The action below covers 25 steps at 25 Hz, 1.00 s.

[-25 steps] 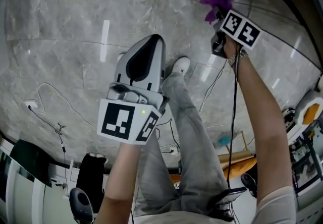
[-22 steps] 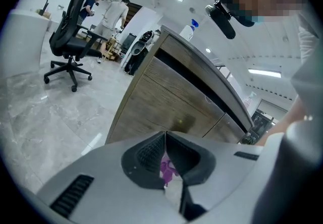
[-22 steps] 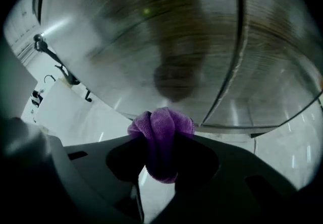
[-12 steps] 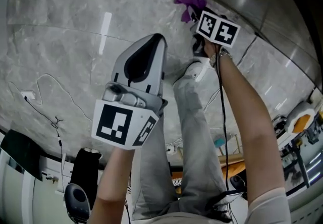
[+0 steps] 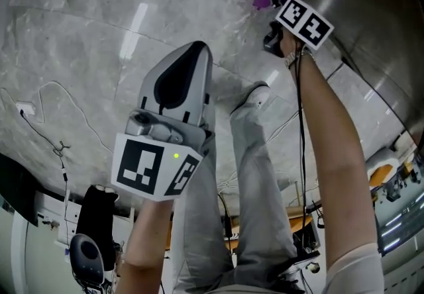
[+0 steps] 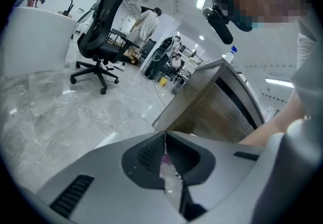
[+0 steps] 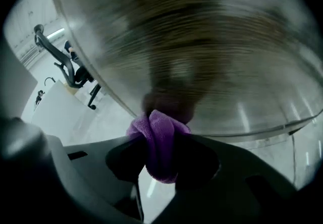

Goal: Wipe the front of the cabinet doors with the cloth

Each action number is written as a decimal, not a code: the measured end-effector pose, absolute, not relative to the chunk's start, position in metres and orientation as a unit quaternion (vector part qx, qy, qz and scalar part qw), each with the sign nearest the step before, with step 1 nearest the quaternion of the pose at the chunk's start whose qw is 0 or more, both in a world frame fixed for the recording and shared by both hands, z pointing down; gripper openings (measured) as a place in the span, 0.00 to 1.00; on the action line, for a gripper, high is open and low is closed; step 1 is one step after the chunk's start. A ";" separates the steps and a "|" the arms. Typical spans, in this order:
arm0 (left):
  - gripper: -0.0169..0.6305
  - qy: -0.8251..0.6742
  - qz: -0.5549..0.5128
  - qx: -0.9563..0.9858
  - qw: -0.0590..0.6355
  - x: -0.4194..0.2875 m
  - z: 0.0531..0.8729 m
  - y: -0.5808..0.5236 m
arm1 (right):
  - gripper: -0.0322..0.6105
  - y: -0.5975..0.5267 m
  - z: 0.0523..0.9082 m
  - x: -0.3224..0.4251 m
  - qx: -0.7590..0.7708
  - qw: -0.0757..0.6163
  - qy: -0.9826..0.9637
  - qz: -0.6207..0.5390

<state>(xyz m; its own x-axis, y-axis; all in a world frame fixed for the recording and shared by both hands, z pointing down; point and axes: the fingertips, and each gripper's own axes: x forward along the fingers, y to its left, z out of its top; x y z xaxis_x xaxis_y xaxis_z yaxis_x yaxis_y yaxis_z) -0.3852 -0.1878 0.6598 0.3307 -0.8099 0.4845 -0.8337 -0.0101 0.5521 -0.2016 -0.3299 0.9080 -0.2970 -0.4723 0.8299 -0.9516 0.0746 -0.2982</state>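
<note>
Cabinet door [image 7: 202, 41] fills my right gripper view: a brown wood-grain face, smeared with blur. Under me is the pale marble floor [image 5: 79, 54], and in the left gripper view a black office chair [image 6: 103, 26] stands on it, well off from the cabinet. My left gripper [image 6: 164, 140] hangs over the floor, well apart from the door, fingers pressed together with nothing between them. My right gripper [image 7: 161, 142] is up near the door's bottom edge, fingers clamped tight on the purple cloth [image 7: 159, 137]. The cloth bunches out past the tips, and its bulge meets the door face there.
</note>
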 end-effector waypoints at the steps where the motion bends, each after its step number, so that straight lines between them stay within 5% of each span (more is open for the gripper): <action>1: 0.05 -0.579 0.017 0.708 0.403 -0.382 0.664 -0.185 | 0.27 -0.331 0.910 -0.188 0.532 0.277 -0.672 0.435; 19: 0.05 -0.575 0.017 0.716 0.396 -0.206 0.665 -0.169 | 0.27 -0.270 0.926 0.120 0.630 0.296 -0.556 0.455; 25: 0.05 -0.582 0.020 0.707 0.401 -0.158 0.636 -0.142 | 0.27 -0.217 0.889 0.127 0.593 0.248 -0.591 0.488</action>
